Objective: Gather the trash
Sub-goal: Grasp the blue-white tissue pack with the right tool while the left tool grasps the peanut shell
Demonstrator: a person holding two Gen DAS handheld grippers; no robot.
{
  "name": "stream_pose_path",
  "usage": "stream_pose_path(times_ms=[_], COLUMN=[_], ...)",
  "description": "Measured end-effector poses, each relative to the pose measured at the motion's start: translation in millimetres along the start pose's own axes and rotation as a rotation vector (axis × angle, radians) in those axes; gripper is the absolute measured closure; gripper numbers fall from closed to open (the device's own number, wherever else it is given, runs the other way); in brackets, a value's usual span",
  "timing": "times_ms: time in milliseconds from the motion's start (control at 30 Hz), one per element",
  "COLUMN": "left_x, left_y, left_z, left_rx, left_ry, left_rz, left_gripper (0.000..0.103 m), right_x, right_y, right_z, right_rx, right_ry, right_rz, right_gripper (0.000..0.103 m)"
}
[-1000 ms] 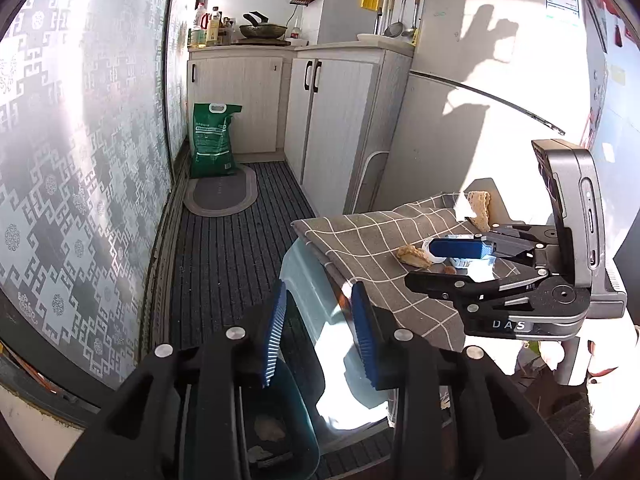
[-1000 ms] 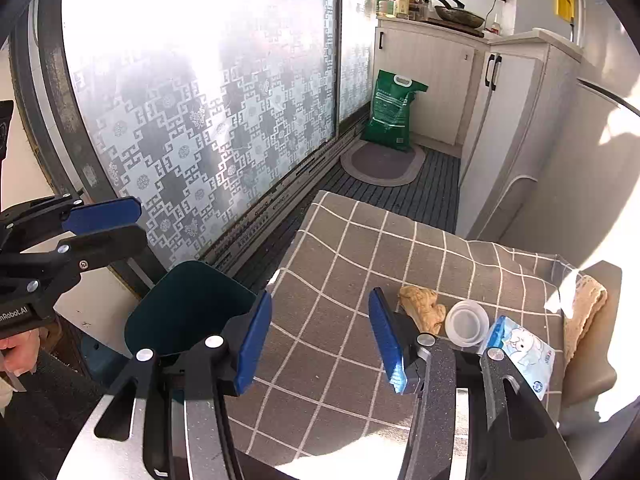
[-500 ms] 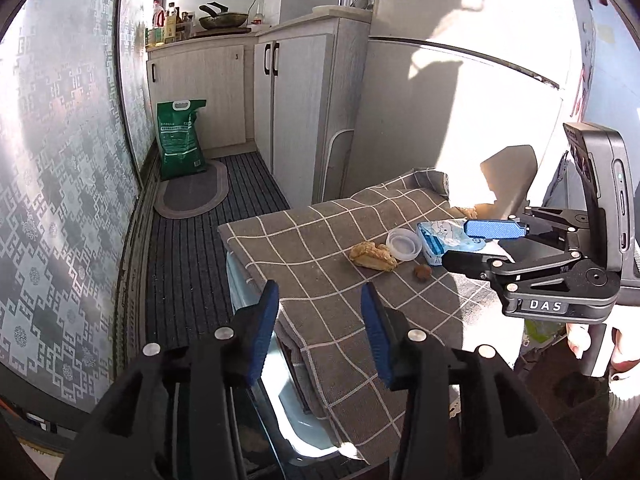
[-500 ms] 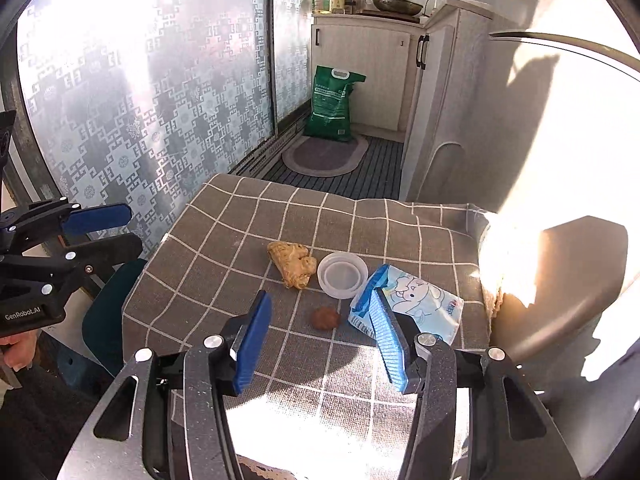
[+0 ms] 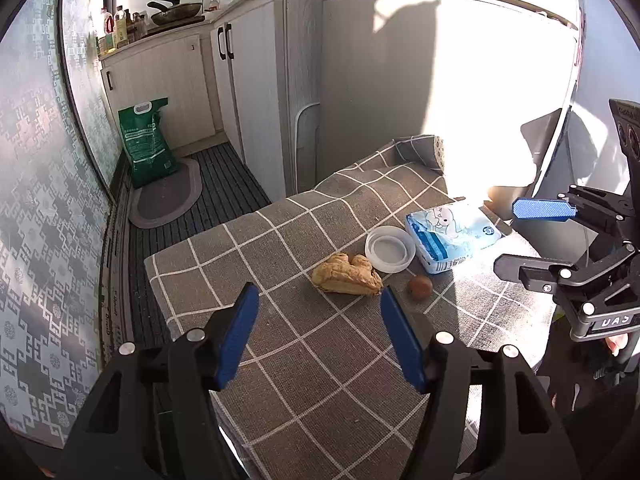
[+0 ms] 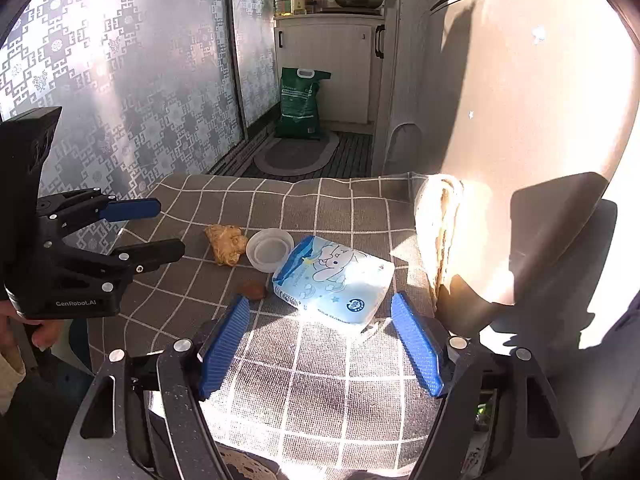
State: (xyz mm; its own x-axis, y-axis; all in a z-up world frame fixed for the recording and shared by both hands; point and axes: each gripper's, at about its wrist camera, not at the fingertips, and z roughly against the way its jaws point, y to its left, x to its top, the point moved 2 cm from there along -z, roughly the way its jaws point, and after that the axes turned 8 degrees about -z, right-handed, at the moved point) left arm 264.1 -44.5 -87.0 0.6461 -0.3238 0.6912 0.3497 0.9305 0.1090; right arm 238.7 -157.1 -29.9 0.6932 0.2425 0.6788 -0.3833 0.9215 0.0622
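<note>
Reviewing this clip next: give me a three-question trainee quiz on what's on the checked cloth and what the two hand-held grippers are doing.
1. True or false: the left hand-held gripper is clamped on the bread piece.
2. Which item lies just ahead of the right hand-held gripper? A) green sack B) blue tissue pack C) frying pan
3. Fill in: the white lid sits between the bread piece and the ____.

Key:
1. False: its jaws are opening, with nothing between them.
2. B; its jaws are also opening and empty.
3. Blue tissue pack. A small brown lump lies nearer the camera.
</note>
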Motion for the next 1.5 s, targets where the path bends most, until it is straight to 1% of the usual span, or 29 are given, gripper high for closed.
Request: stream_pose_path(times_ms=[67, 167, 267, 367, 433, 533, 600, 633, 733, 900, 1000, 1133, 1267, 1367, 1500], left_x=[1, 3, 8, 11, 11, 11, 10, 10, 11, 9, 9, 9, 9, 8, 5], left_y=[-6, -12, -17, -15, -14, -12, -11, -11, -14, -11, -7, -2, -1, 1, 8], left_z=[-8, -21, -28, -35, -38, -43, -46, -47, -48, -47, -43, -35, -25, -16, -5], left_rx=[0.003, -0.003, -0.006, 0.006, -0.002, 0.000, -0.014, -0.018, -0.007, -0.020, -0.030, -0.048, -0.051, -0.051, -0.052], left_ry=[0.010, 0.026, 0.036, 0.050, 0.053, 0.069, 0.076, 0.077, 0.078, 0.076, 0.070, 0.053, 0.040, 0.025, 0.010], left_rz=[-0.018, -0.028, -0.035, -0.037, -0.029, -0.021, -0.006, -0.002, -0.012, 0.012, 0.036, 0.063, 0.061, 0.063, 0.073], left_gripper=[0.033, 0.033, 0.033, 0.033, 0.033, 0.038, 0.048, 0.050, 0.052, 0.053, 0.053, 0.053, 0.053, 0.053, 0.053], right_x=[-1, -3, -8, -10, -10, -8, -7, -6, -2, -1, -1, 1, 3, 4, 6], right_y=[-3, -8, -10, -8, -5, -3, -3, -2, 1, 2, -2, 5, 14, 14, 9], right_z=[0, -1, -8, -14, -17, -20, -22, -23, -27, -38, -44, -49, -54, -58, -64], right_rx=[-0.006, -0.016, -0.006, 0.000, 0.001, -0.011, -0.023, -0.032, -0.048, -0.108, -0.118, -0.128, -0.178, -0.199, -0.200], right_ry=[-0.013, -0.020, -0.005, 0.006, 0.003, -0.009, -0.012, -0.014, -0.017, -0.007, -0.001, -0.001, -0.005, -0.003, 0.003], right_rz=[-0.006, -0.019, -0.029, -0.014, -0.003, -0.001, -0.001, 0.000, 0.025, 0.082, 0.071, 0.073, 0.100, 0.079, 0.030], right_gripper=[0.018, 0.017, 0.017, 0.015, 0.014, 0.014, 0.014, 0.014, 0.014, 0.014, 0.014, 0.014, 0.014, 0.014, 0.014])
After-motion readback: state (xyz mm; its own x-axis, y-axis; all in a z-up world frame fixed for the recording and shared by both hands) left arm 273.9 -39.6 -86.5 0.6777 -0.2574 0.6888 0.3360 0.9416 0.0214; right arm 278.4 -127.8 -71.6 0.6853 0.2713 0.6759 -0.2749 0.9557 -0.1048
